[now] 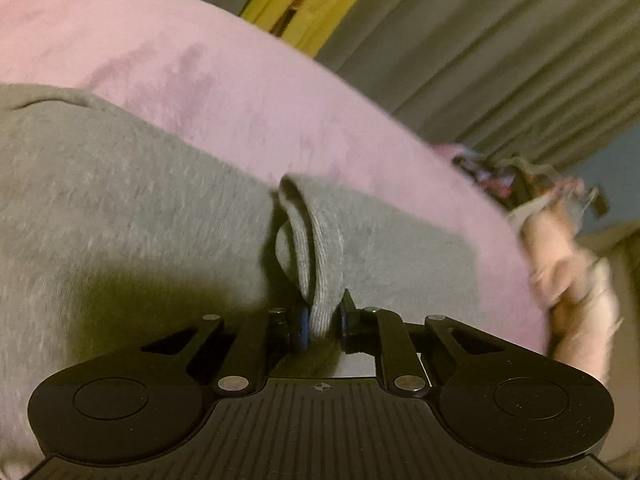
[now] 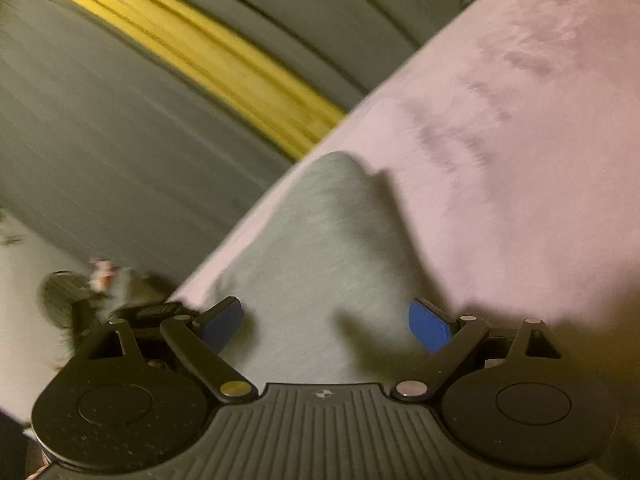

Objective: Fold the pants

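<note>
Left wrist view: left gripper jaws clamped on a ribbed fold of the grey pants, cloth running to 10 o'clock over the pink bed cover. Right gripper jaws wide apart, gripping nothing, pants peak at 12 o'clock.

Pink plush cover spans the work surface, nap brushed in darker streaks. Behind it: grey pleated curtain with a yellow strip showing between panels. Pale wall or floor patch lower left in right view, small dark clutter there, too blurred to identify. Dim warm light.
</note>
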Available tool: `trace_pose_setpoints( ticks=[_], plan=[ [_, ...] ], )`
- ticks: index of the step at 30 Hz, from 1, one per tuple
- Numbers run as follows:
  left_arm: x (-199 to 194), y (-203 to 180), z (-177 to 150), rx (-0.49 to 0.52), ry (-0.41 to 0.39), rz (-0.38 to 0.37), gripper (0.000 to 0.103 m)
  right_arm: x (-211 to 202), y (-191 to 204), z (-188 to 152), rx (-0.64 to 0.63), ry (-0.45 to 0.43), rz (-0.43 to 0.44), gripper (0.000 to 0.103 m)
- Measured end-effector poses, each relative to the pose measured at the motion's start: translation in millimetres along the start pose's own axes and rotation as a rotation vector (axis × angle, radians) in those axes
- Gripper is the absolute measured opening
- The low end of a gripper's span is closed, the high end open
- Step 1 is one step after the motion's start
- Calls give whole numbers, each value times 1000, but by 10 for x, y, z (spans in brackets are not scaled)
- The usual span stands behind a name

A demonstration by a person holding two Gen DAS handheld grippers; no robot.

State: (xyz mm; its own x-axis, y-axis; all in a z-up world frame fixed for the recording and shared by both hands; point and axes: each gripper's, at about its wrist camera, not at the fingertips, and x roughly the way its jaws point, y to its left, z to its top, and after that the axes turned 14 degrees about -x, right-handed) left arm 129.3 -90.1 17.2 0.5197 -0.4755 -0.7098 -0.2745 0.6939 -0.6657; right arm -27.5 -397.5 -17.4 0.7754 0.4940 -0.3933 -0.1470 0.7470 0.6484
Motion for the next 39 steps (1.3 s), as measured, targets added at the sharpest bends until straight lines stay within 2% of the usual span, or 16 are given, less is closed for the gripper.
trace_pose_setpoints(
  ticks=[4,6,10,12,15,18,20,21,23,25,28,30,31,32,35,39],
  plan=[
    [-162,-166,54,-24,9,-45,17,-65,168,-165,6,56,123,94],
    [-125,-213,60,-40,31,-42,23,-7,226,-187,-20,94,153,94],
    [-105,19,63,-133,2,-50,74,125,212,-226,-16,146,96,94],
    [-50,187,27,-144,2,7,77,161,110,-231,55,162,88,94],
    [87,374,-73,-85,59,78,78,159,-66,-214,167,136,110,94],
    [114,413,-142,-21,48,62,81,124,-106,-182,184,97,89,94],
    [143,364,-152,-11,49,52,89,80,-70,-164,152,58,13,94],
    [173,326,-155,-3,56,43,89,57,-55,-151,142,38,-27,94],
    [287,272,-153,11,104,21,89,35,-81,-133,156,11,-71,94],
    [421,239,-204,5,161,-11,89,29,-182,-139,202,12,-66,94],
    [548,181,-292,9,159,-17,85,12,-214,-151,215,2,-66,95],
    [607,133,-321,0,201,-37,51,11,-161,-168,194,4,-67,96],
    [635,123,-336,-7,231,-38,29,-20,-149,-176,182,0,-59,96],
    [634,82,-357,3,237,-38,26,-64,-152,-179,174,-7,-48,97],
    [470,-101,-431,100,172,-19,21,-135,-113,-155,154,-16,1,97],
    [24,-289,-329,80,105,-135,21,-258,17,-124,89,-38,83,98]
  ],
)
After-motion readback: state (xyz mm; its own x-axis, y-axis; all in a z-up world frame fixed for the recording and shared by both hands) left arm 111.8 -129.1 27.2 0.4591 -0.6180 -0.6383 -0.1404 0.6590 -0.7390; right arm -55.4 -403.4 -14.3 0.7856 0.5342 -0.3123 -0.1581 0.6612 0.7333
